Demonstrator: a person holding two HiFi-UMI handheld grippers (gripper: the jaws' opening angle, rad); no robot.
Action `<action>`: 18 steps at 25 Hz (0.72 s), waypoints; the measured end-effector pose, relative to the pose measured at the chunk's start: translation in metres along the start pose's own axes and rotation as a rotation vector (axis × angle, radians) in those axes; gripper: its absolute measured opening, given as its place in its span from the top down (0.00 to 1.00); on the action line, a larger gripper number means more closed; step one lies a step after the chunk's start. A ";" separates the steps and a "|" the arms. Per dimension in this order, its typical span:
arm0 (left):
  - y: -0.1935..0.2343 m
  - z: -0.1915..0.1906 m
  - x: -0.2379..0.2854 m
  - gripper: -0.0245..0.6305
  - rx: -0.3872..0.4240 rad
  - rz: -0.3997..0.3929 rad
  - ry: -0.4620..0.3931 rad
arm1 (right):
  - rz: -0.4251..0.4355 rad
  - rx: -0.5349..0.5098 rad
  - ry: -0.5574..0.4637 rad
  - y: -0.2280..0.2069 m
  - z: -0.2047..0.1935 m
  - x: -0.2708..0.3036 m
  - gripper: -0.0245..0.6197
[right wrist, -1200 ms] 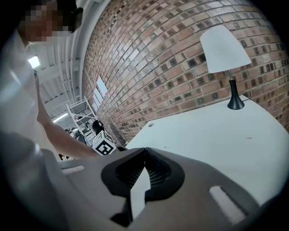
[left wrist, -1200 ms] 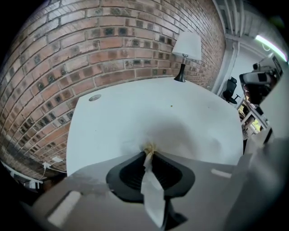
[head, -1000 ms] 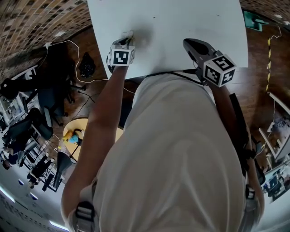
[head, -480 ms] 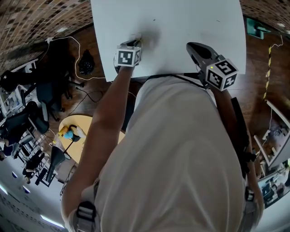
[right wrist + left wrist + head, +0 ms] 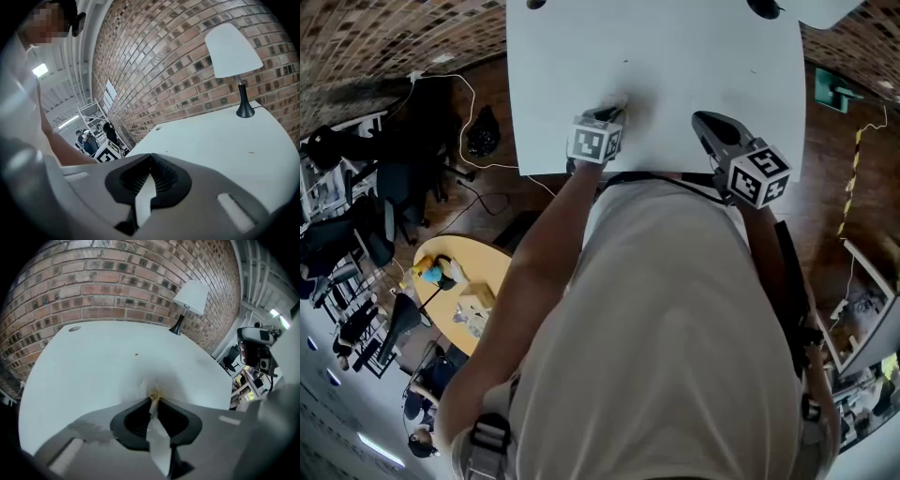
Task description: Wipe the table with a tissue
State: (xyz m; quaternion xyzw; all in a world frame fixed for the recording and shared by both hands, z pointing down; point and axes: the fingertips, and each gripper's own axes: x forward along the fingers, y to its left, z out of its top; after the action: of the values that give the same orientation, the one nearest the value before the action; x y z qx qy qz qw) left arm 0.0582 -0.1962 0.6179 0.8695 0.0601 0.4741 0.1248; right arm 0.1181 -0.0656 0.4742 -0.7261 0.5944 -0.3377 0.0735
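White tissue (image 5: 158, 442), creased into a narrow strip, stands clamped between the fingers (image 5: 132, 420) of the left gripper (image 5: 153, 398). The fingers are closed onto it, and its crumpled tip, tinged yellow-brown, presses on the white worktop (image 5: 89, 366) just ahead of the fingertips. The left gripper is tilted steeply down at a spot near the worktop's near edge.

The right gripper (image 5: 150, 157) has its fingers (image 5: 172, 182) together with nothing between them. It hangs over the near edge, apart from the left gripper, and touches nothing that can be seen.

Farther out on the worktop lie a small yellowish speck (image 5: 136, 354) beyond the tissue and a small round mark (image 5: 74, 328) near the far left corner. A lamp (image 5: 190, 298) with a white shade and dark base stands at the far edge, before a brick wall (image 5: 117, 282).

Step in hand, as judged: the wiping stroke itself, with the tissue in contact with the surface. Most of the worktop lies beyond the tissue, so the task appears far from finished, though how much has been covered cannot be told.

The next move calls for steady downward pressure while the tissue is drawn across the surface, probably toward the speck. The grip needs to be firm so that the strip neither slips nor folds under the fingers.
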 end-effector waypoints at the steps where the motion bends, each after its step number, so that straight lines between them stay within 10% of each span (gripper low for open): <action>1: -0.005 0.002 -0.002 0.88 -0.006 -0.005 -0.027 | 0.003 -0.001 -0.001 -0.001 0.001 0.000 0.95; 18: 0.000 0.014 -0.048 0.88 -0.005 0.007 -0.226 | 0.070 -0.087 -0.036 0.002 0.019 0.022 0.95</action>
State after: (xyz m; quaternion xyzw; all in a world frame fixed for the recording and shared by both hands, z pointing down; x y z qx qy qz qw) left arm 0.0438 -0.2093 0.5721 0.9172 0.0414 0.3738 0.1314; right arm 0.1291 -0.0920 0.4680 -0.7134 0.6322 -0.2954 0.0643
